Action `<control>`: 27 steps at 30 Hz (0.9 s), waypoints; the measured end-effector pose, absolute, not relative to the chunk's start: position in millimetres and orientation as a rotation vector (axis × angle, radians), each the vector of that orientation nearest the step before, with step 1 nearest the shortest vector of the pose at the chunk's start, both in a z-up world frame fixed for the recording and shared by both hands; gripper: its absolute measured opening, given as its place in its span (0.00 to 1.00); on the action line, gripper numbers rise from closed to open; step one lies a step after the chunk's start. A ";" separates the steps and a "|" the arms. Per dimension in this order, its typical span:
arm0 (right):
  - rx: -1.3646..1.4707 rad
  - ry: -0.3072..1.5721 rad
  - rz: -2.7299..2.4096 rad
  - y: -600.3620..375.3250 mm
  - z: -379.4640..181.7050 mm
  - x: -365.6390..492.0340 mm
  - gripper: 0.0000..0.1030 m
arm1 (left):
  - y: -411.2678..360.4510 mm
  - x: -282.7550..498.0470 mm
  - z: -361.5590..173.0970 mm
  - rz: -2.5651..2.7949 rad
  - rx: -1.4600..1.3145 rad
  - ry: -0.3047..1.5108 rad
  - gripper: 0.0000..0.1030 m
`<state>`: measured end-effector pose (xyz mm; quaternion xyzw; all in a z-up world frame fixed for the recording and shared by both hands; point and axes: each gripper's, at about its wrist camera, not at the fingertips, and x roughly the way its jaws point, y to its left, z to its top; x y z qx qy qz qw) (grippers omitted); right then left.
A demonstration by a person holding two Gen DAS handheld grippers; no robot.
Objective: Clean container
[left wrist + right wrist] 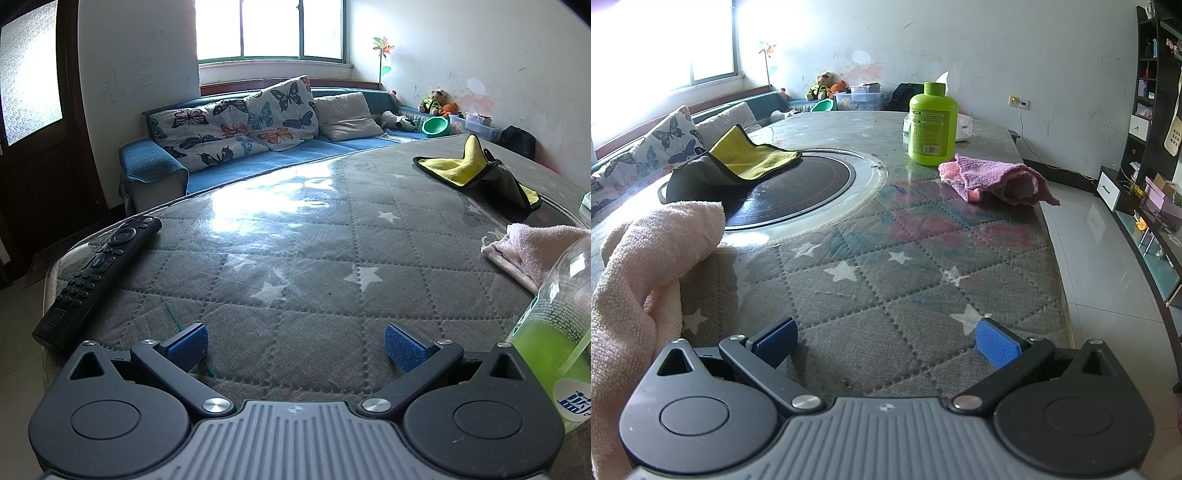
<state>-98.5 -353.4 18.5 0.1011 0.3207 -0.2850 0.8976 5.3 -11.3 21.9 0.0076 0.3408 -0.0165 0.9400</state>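
A clear bottle with green liquid [554, 332] stands at the right edge of the left wrist view, just right of my open left gripper [295, 347], which holds nothing. A pale pink towel [532, 251] lies behind it; the same towel [646, 266] fills the left of the right wrist view. My right gripper [886, 343] is open and empty over the quilted table [886, 295]. Far ahead stand an opaque green bottle [932, 125], a purple-pink cloth [997, 177] and a yellow-and-grey cloth [746, 162].
A black remote [96, 277] lies at the table's left edge. A dark round hob [798, 188] is set in the table centre. A sofa with cushions [240, 122] runs behind; tiled floor and shelves [1152, 129] lie right.
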 end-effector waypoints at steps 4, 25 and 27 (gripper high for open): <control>0.211 0.664 -0.590 -353.7 18.5 -98.7 1.00 | -10.8 6.4 21.3 -0.034 0.017 0.696 1.00; 0.216 0.661 -0.589 -353.5 18.6 -99.2 1.00 | -12.7 8.1 20.3 -0.034 0.017 0.695 1.00; 0.216 0.661 -0.588 -353.4 18.5 -99.1 1.00 | -13.1 8.2 20.2 -0.034 0.017 0.695 1.00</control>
